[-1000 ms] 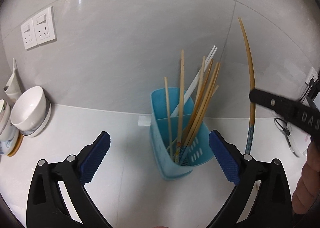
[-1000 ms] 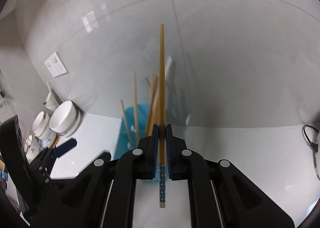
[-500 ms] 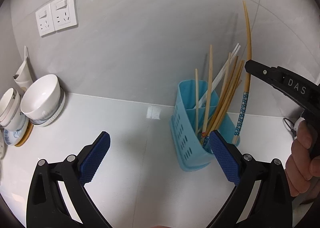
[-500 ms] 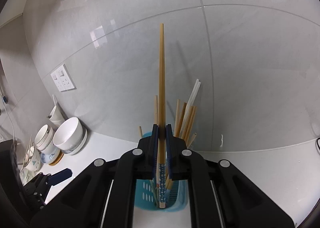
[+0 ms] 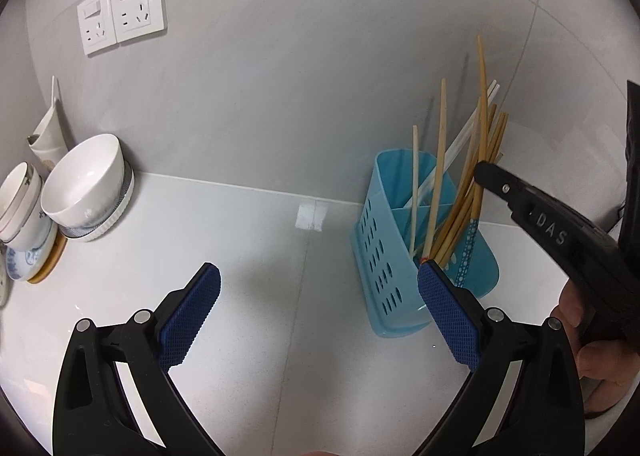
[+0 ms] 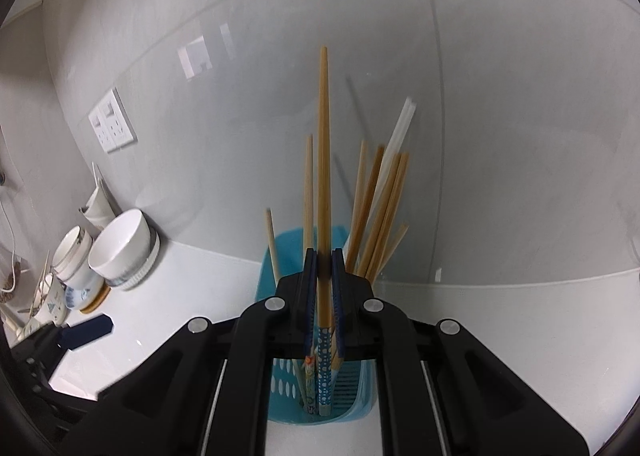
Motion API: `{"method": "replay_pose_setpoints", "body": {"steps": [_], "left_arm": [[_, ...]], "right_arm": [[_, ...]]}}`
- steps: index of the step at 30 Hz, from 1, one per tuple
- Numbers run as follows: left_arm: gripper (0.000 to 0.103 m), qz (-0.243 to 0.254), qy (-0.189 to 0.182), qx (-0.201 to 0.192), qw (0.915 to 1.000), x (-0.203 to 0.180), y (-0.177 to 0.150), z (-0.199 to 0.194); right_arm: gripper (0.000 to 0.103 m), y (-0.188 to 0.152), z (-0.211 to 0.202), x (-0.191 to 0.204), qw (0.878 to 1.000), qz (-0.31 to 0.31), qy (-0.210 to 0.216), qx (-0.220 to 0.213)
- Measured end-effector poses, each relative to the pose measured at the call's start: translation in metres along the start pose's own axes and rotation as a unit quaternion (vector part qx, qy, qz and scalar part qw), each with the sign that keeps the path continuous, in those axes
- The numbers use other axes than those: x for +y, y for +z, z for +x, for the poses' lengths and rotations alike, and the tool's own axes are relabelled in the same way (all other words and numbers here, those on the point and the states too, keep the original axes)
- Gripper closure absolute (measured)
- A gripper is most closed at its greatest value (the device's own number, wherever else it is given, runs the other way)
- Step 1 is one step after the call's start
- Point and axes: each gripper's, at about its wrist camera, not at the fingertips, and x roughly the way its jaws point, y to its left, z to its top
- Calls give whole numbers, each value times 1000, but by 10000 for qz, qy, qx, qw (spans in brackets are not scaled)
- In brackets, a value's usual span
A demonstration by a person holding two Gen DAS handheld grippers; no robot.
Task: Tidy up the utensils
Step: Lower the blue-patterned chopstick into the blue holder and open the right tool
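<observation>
Bamboo, with a blue dotted end, the chopstick [image 6: 323, 175] stands upright, clamped between the pads of the right gripper [image 6: 324, 276]; its lower end reaches down inside the blue holder [image 5: 384, 256], within the rim. From the left wrist view that holder sits just ahead and to the right of the left gripper [image 5: 316, 312], whose two blue pads stand wide apart with nothing between them; the right-hand pad overlaps the holder's near edge in the view, though contact cannot be told. Bare white counter [image 5: 248, 240] lies ahead of and to the left of the left gripper, up to the grey wall. Far to its left stand two white bowls [image 5: 86, 179] on stacked plates. A divider splits the holder in two. About eight wooden chopsticks and two white ones lean inside it; the bunch is too crowded to count exactly. Two wall sockets [image 5: 122, 7] sit above left.
</observation>
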Motion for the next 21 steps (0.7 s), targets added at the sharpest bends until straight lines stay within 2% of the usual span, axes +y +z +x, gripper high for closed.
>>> {"method": "replay_pose_setpoints", "body": {"steps": [10,14,16,18,19,21], "left_arm": [[6,-182,4,60,9998,7,0,4],[6,-189,-3,12,9998,7,0,3],[6,-212,-14,13,9998,7,0,3],[6,-196,0,-2,9998,6,0,1],[6,-197,5,-3,9998,5,0,0],[6,-205,14,-17,9998,4,1,-2]], "right_arm": [[95,-7,7,6,9996,-129,-97,226],[93,-9,4,6,9991,-199,-268,246],[85,-10,0,5,9990,-233,-303,239],[66,-9,-7,5,9988,-271,-376,174],[62,-9,-10,4,9987,-280,-392,159],[47,-7,-19,2,9986,-284,-421,111]]}}
